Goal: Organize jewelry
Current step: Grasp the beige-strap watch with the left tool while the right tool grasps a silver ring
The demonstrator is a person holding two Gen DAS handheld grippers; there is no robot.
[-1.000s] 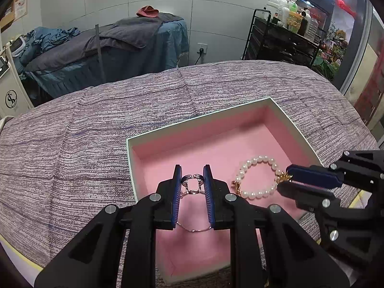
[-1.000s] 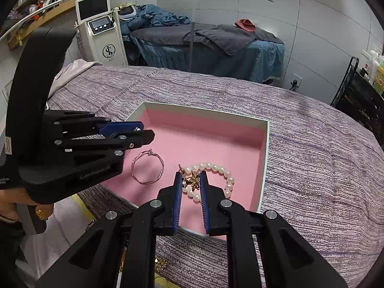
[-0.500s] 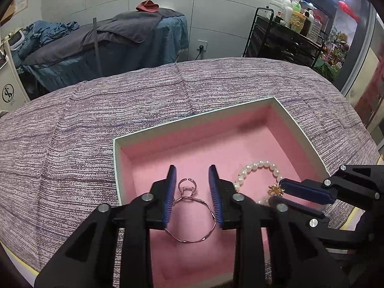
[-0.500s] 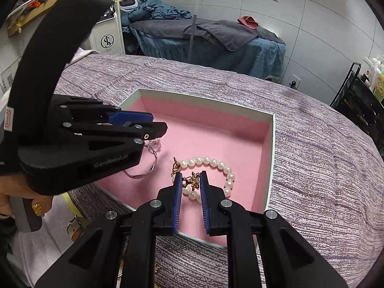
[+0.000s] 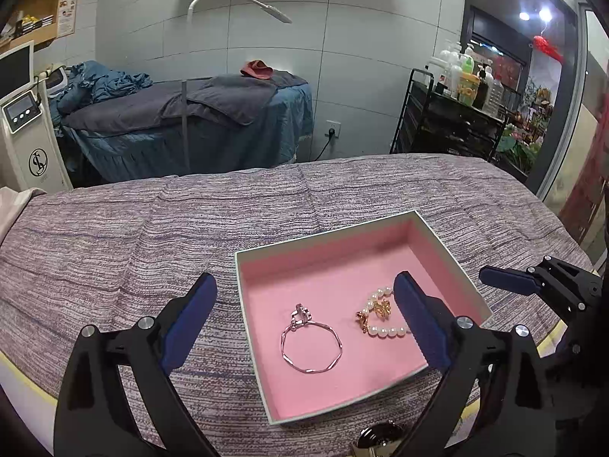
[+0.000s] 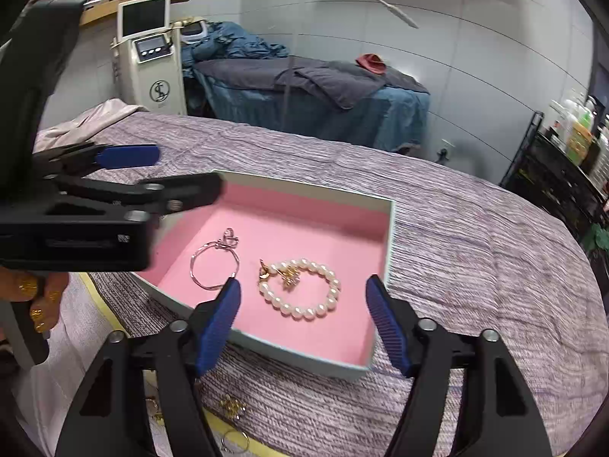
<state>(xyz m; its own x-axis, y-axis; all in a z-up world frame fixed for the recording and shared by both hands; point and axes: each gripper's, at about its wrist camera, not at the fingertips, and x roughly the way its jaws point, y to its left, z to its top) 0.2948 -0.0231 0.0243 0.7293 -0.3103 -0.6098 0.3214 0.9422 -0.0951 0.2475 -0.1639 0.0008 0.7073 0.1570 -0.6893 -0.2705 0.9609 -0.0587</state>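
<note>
A pale green box (image 5: 243,304) with a pink lining (image 6: 304,224) sits on the purple cover. A silver bangle (image 5: 311,346) (image 6: 214,266) and a pearl bracelet with a gold charm (image 5: 380,318) (image 6: 300,288) lie apart on the lining. My left gripper (image 5: 304,293) is wide open and empty, above the box's near left part. My right gripper (image 6: 304,297) is wide open and empty, above the near edge of the box. Each gripper also shows in the other's view (image 5: 533,282) (image 6: 125,175).
More gold and silver jewelry (image 6: 232,407) lies at the near edge of the cover, below the box. A massage bed (image 5: 190,114), a white machine (image 6: 152,61) and a black shelf cart with bottles (image 5: 456,114) stand behind the cover.
Both grippers have opened wide and let go: the left released the silver bangle, the right released the pearl bracelet. Both pulled back and up from the box.
</note>
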